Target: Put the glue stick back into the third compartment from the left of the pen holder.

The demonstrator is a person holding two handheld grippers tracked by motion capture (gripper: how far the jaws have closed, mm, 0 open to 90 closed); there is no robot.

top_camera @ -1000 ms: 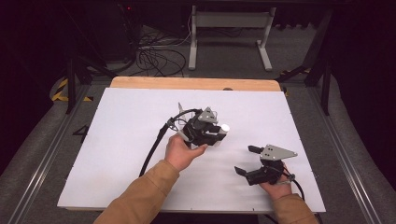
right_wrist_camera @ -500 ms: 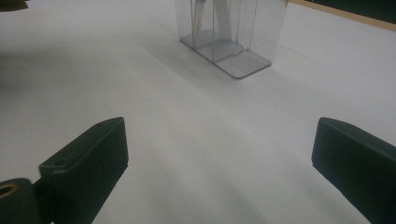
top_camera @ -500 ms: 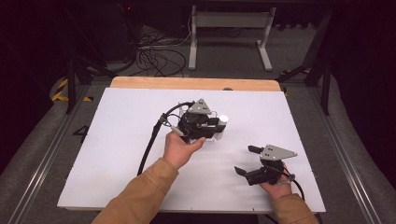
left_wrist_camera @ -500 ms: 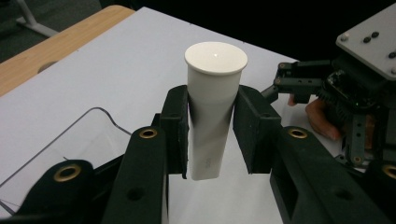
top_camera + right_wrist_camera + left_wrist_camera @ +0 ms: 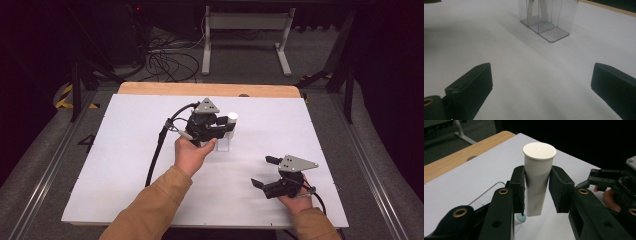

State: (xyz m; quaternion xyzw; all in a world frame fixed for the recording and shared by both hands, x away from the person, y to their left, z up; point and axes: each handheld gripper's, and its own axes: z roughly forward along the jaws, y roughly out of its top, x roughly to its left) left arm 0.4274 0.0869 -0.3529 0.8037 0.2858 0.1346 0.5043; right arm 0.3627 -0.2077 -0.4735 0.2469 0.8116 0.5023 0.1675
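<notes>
Already the left gripper [image 5: 537, 192] has its jaws clamped on the white tube [image 5: 537, 177], held upright above the clear organizer [image 5: 548, 18] near the desk's middle. Lowering it in remains. Right gripper [image 5: 266, 172] rests wide open, empty, near the front-right corner.

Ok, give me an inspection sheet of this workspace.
Surface: white table, wooden strip along its far edge.
Job's things: white tube, cap end up, gripped mid-body; clear holder with compartments stands upright on the table beneath it.
Clutter: nothing seen.
Grippers: left gripper shut on the tube above the holder; right gripper open, low over bare table near the front edge.
Cables: black cable trails from the left gripper across the table; loose cables on the floor beyond.
Surroundings: dark room, grey stand behind.
</notes>
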